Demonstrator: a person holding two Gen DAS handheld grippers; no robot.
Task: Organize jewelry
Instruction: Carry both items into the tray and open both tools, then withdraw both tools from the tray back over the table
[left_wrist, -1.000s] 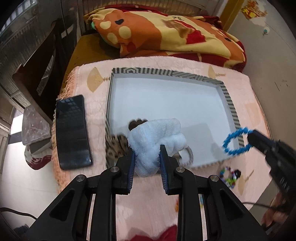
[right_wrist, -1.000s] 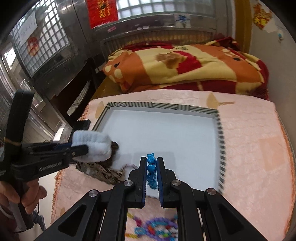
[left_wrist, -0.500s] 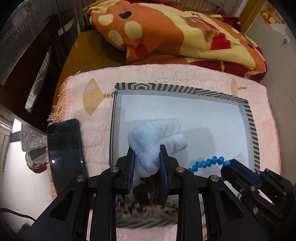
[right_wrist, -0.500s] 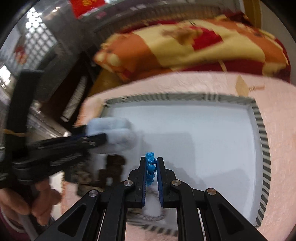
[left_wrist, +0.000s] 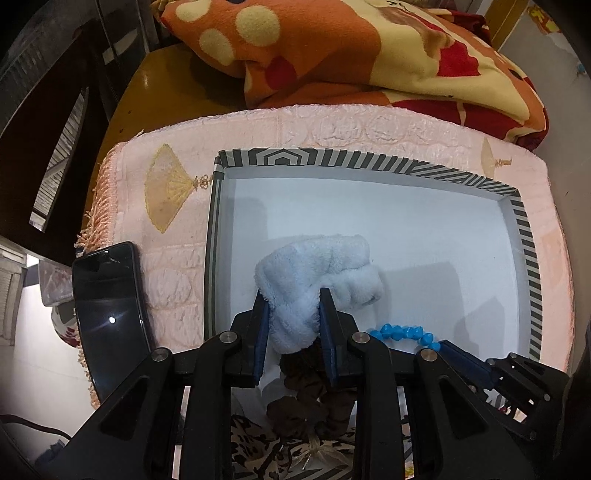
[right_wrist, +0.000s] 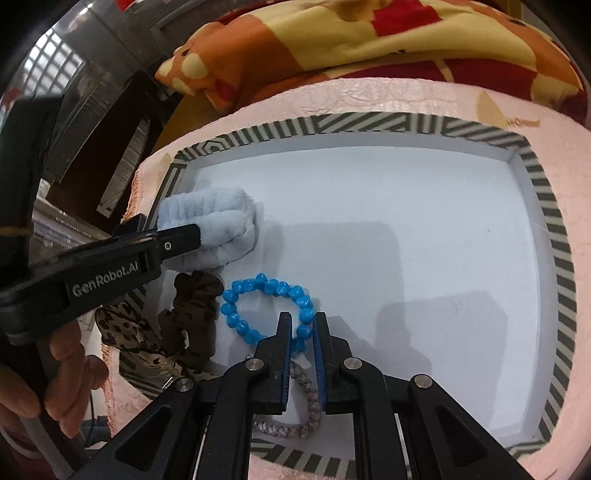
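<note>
A: How are the hands sitting?

B: Both tilting steeply down over the striped tray (right_wrist: 561, 258). Left tongs (left_wrist: 293, 314) are clamping the pale-blue fluffy scrunchie (left_wrist: 317, 266).

A: And the right?

B: Right tongs (right_wrist: 299, 325) have just been parting, jaws loose around the blue bead bracelet (right_wrist: 258, 291) lying near-left in the tray on the pink mat (left_wrist: 332, 125).

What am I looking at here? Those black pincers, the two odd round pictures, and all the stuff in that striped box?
No robot: a person holds a hand-held left gripper and right gripper, each with a wide-angle camera looking along its fingers. That gives two pictures of one scene. A striped-rim tray sits on a pink cloth. The left gripper pinches a fluffy pale-blue scrunchie. The right gripper's fingers have just been opening around a blue bead bracelet lying in the tray. A brown scrunchie lies nearby; a phone rests on the cloth.
</note>
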